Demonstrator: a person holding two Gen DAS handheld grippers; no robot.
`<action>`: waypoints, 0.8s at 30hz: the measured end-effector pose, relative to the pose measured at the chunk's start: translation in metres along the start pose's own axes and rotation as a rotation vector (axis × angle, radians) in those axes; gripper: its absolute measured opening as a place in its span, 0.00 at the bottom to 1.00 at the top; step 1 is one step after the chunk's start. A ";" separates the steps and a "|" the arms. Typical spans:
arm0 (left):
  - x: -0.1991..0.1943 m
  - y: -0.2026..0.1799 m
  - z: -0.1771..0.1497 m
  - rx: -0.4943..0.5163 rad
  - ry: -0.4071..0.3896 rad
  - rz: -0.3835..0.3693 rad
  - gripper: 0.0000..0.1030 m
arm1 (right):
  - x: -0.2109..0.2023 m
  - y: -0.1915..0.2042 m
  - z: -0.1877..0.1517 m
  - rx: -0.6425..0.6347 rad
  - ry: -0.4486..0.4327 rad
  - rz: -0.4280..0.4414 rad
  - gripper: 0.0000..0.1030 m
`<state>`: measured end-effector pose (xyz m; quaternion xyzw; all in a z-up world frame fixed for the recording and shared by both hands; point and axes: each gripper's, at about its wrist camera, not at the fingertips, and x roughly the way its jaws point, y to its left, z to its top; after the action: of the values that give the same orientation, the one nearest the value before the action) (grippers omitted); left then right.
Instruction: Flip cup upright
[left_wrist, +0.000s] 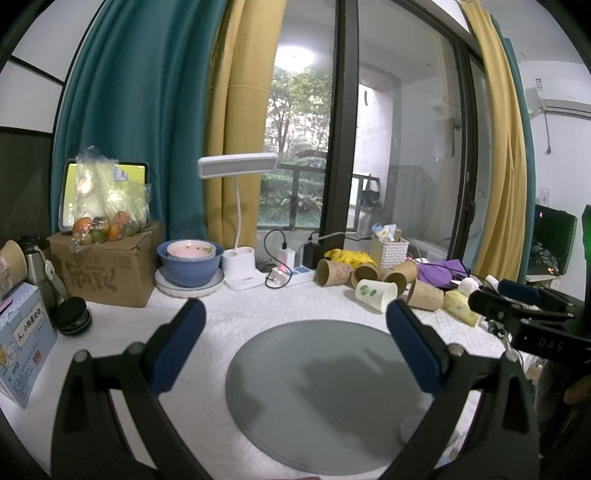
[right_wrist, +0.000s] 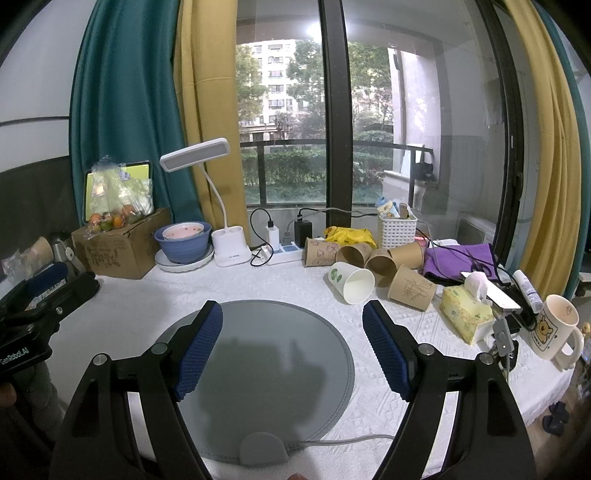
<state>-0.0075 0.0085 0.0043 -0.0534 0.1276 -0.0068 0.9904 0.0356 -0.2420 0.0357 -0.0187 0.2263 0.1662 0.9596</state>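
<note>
A white paper cup (right_wrist: 351, 281) with a green print lies on its side on the white tablecloth, mouth toward me, beyond the round grey mat (right_wrist: 255, 373); it also shows in the left wrist view (left_wrist: 375, 293). Several brown paper cups (right_wrist: 412, 288) lie on their sides around it. My right gripper (right_wrist: 293, 349) is open and empty above the mat, short of the white cup. My left gripper (left_wrist: 295, 345) is open and empty above the mat (left_wrist: 325, 402). Each gripper shows at the edge of the other's view.
At the back stand a cardboard box (right_wrist: 118, 247) with fruit, a blue bowl (right_wrist: 183, 243), a white desk lamp (right_wrist: 225, 251), a power strip, a white basket (right_wrist: 397, 229). On the right lie a purple cloth, a yellow tissue pack (right_wrist: 465, 314) and a bear mug (right_wrist: 554, 326).
</note>
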 end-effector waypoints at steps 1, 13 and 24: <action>-0.001 -0.001 0.000 0.001 0.000 0.000 0.96 | 0.000 0.000 0.000 0.001 0.001 0.001 0.79; 0.054 -0.029 -0.013 0.055 0.162 -0.060 0.96 | 0.026 -0.035 -0.005 0.070 0.082 -0.039 0.79; 0.157 -0.093 -0.007 0.108 0.383 -0.155 0.96 | 0.083 -0.119 -0.022 0.173 0.198 -0.099 0.79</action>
<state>0.1426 -0.0886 -0.0322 -0.0077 0.3082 -0.1000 0.9460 0.1348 -0.3313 -0.0251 0.0366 0.3321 0.0958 0.9376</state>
